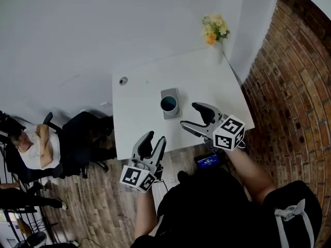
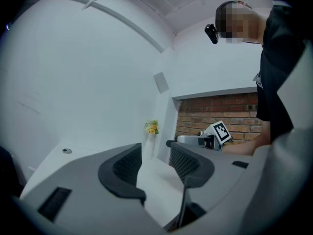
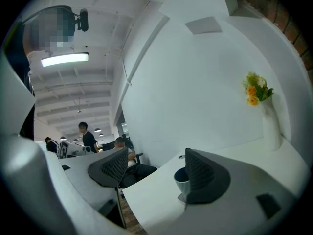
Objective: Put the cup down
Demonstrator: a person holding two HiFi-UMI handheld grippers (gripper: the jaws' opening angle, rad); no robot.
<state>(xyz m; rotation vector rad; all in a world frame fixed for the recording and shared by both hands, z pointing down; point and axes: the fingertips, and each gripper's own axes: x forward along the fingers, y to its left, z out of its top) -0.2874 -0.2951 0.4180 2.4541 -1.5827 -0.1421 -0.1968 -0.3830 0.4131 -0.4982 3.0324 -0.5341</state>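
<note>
Looking down from my head, a white bench [image 1: 145, 97] stands against a white wall, with a brick wall to its right. The cup [image 1: 168, 104], dark inside, stands upright with its mouth up on a grey square pad [image 1: 171, 92] near the middle of the bench. No jaw touches it, so I judge it to be set down already.

My right hand-held gripper [image 1: 189, 114] hangs over the bench just right of the cup. Its jaws are spread wide with nothing between them, and their tips point left toward the cup. In the right gripper view, the cup [image 3: 181, 178] shows just inside the right-hand jaw, partly hidden by it. It lies beyond the tips, apart from them.

My left hand-held gripper [image 1: 157, 136] hovers at the near edge of the bench, nearer to me and farther from the cup. Its jaws stand a little apart and hold nothing. In the left gripper view, only bare bench shows through the gap.

The right hand is the nearer one. Any further move at the cup would run leftward from its tips. A vase of yellow flowers [image 1: 215, 29] stands at the far right corner, well apart.
</note>
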